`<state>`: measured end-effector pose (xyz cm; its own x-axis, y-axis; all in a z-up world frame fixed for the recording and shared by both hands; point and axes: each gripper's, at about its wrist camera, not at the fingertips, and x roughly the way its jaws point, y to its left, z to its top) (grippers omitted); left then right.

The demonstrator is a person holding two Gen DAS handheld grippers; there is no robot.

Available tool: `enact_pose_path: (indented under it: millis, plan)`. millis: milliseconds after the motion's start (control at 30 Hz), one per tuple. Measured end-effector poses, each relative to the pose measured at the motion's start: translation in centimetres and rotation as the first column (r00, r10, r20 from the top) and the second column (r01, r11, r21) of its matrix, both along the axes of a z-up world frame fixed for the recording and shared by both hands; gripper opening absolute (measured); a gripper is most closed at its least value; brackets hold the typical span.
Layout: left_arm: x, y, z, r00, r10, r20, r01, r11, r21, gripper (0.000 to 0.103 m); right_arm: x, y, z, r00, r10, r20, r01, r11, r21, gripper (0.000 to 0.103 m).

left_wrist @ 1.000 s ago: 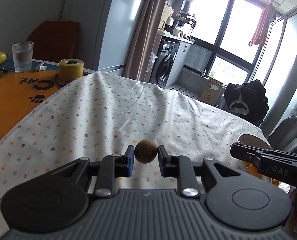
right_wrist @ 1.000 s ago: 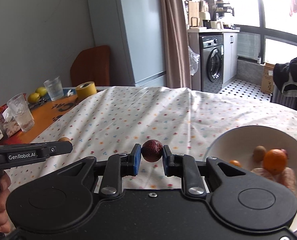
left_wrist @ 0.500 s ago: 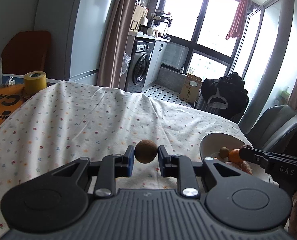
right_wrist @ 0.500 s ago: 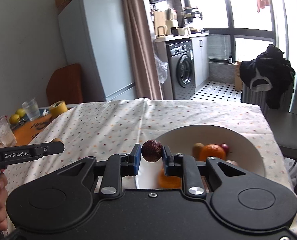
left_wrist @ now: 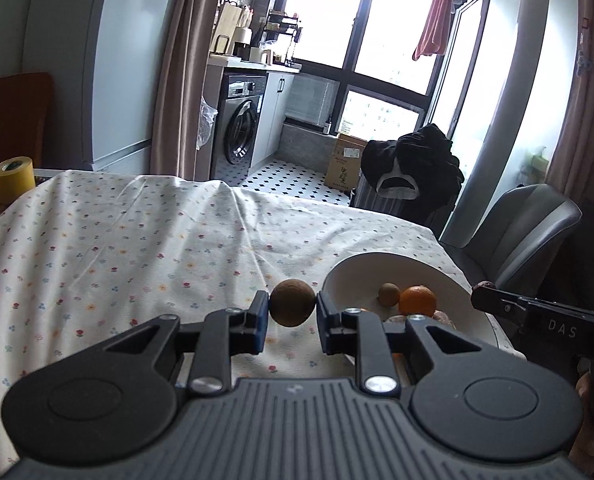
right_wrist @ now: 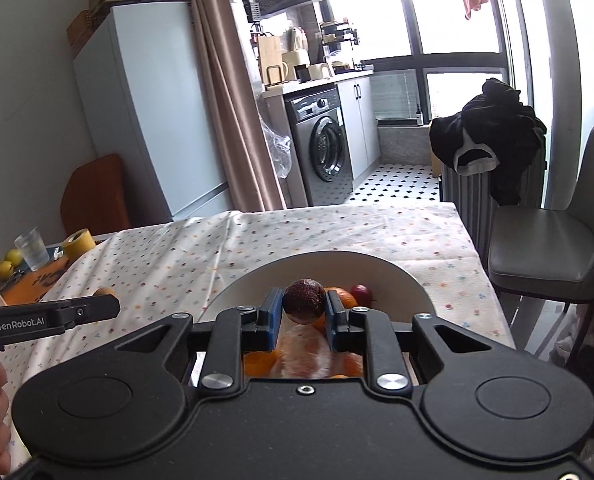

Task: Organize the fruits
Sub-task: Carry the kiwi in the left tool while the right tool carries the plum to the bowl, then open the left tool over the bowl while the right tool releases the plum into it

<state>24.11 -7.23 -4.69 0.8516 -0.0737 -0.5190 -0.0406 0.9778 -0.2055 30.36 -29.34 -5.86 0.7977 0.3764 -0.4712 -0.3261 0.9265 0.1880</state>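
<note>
Cloth [left_wrist: 137, 248] bare left of bowl [left_wrist: 349, 276]; fruit [right_wrist: 297, 344] crowds bowl.

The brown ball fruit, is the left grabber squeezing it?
Touching. The left wrist view shows the left gripper with both blue pads pressed against the sides of the brown fruit, holding it up above the flowered tablecloth.

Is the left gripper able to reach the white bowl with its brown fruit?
Probably yes. The left gripper holds the brown fruit just left of the white bowl, with only bare tablecloth between them.

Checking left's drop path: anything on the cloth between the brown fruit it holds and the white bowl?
Nothing: in the left wrist view only bare floral tablecloth separates the brown fruit from the white bowl.
</note>
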Motion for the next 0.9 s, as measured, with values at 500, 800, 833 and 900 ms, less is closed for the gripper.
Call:
enact_pose_path:
  millis: [500, 800, 833, 900]
  plan:
    - [1.5, -5.4, -0.7, 0.993, -0.116, -0.033, 0.116, 0.993, 0.007, 0.024, -0.6, -2.6, -1.0, 0.999, -0.027, -0.019, 0.027, 0.999, 0.031, 0.021]
    - [1.0, -3.6, 0.0, 0.998, -0.052, -0.021, 0.052, 0.999, 0.000, 0.034, -1.0, -2.4, -1.4, 0.999, -0.012, -0.031, 0.013, 0.999, 0.042, 0.021]
    - [0.8, -3.3, 0.1, 0.999, -0.042, -0.019, 0.042, 0.999, 0.000, 0.036, -1.1, -2.3, -1.5, 0.999, -0.009, -0.032, 0.010, 0.999, 0.041, 0.021]
    - [0.5, -2.6, 0.3, 1.000, -0.025, -0.016, 0.025, 1.000, 0.000, 0.044, -1.3, -2.0, -1.5, 0.999, -0.002, -0.034, 0.003, 0.999, 0.039, 0.021]
